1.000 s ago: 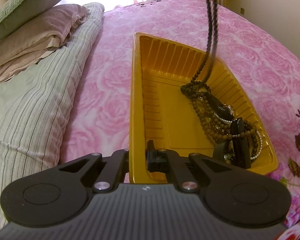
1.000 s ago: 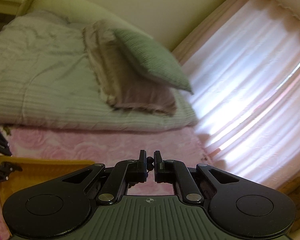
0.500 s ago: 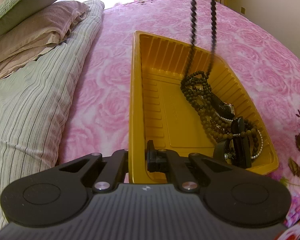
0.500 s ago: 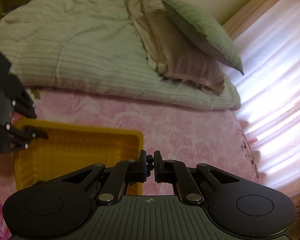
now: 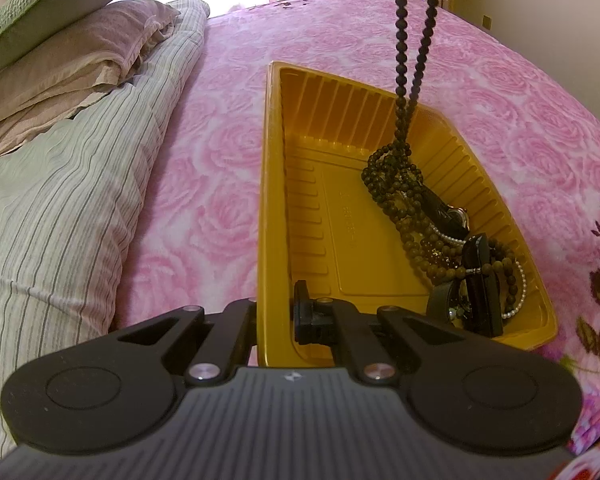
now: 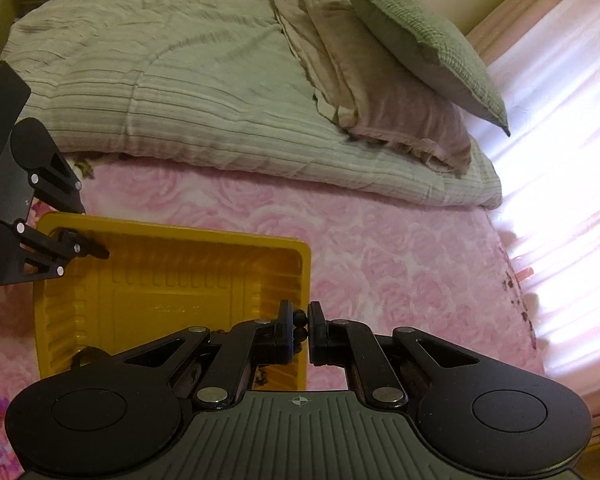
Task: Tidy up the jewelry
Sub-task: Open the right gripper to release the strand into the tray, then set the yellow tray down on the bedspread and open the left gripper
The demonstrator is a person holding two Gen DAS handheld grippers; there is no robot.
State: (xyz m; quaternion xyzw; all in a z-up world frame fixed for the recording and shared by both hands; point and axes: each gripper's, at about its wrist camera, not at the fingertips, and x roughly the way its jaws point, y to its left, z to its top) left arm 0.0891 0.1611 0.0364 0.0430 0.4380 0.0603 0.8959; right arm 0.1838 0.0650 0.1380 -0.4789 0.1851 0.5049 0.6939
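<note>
The left tool is clamped shut on the near rim of the yellow plastic tray, steadying it on the pink rose-patterned bed. The right tool is closed on a strand of dark beads, pinched between its pads; in the left wrist view that dark bead necklace hangs as a double strand from 12 o'clock down into the tray, its lower loops already coiled on the tray floor at about 2 o'clock.

To finish the lowering well, I judge the right tool should sink straight down over the tray's open floor, so the strand piles inside and nothing drapes over the rim, and only then let go, while the left tool holds the light tray from tipping.

The jewelry pile at 3 o'clock is a tangle: brown beads, a pearl-like strand and dark watch-like pieces overlap, and I cannot separate them. The right tool's own body hides the tray's near side in its view.
</note>
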